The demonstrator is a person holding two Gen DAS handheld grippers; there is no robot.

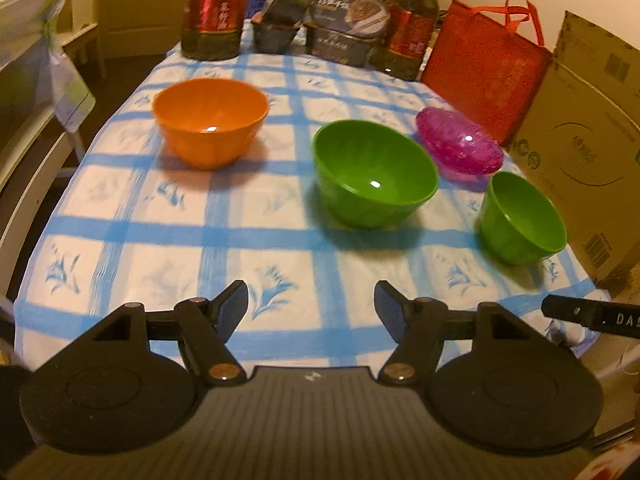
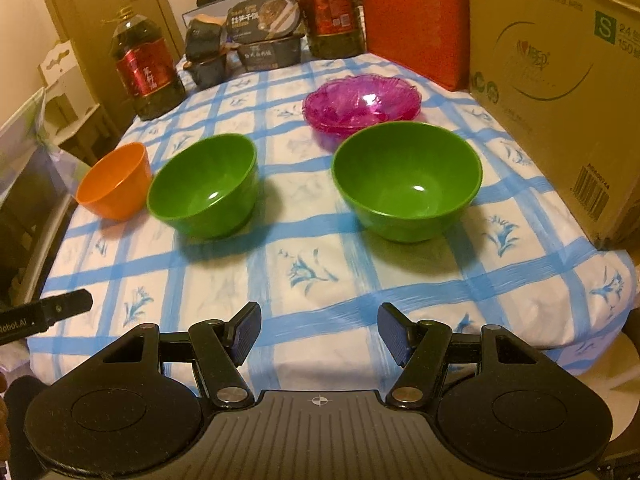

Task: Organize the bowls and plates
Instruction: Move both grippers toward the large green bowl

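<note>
On the blue-checked tablecloth (image 1: 160,240) stand an orange bowl (image 1: 210,124), a green bowl (image 1: 374,172) and a second green bowl (image 1: 520,220), all upright and apart. Pink translucent plates (image 1: 460,142) lie stacked behind the green bowls. My left gripper (image 1: 312,308) hovers open over the near part of the table, nothing between its fingers. In the right wrist view the orange bowl (image 2: 114,182) is at the left, the green bowls (image 2: 204,186) (image 2: 406,180) in the middle, the pink plates (image 2: 362,104) behind. My right gripper (image 2: 320,332) is open and holds nothing.
Two oil bottles (image 2: 146,76) (image 2: 330,8), dark food boxes (image 2: 264,36) and a red bag (image 2: 416,16) line the far edge. A large cardboard box (image 2: 560,92) stands along the right side. A chair (image 1: 36,92) is off the table's left edge.
</note>
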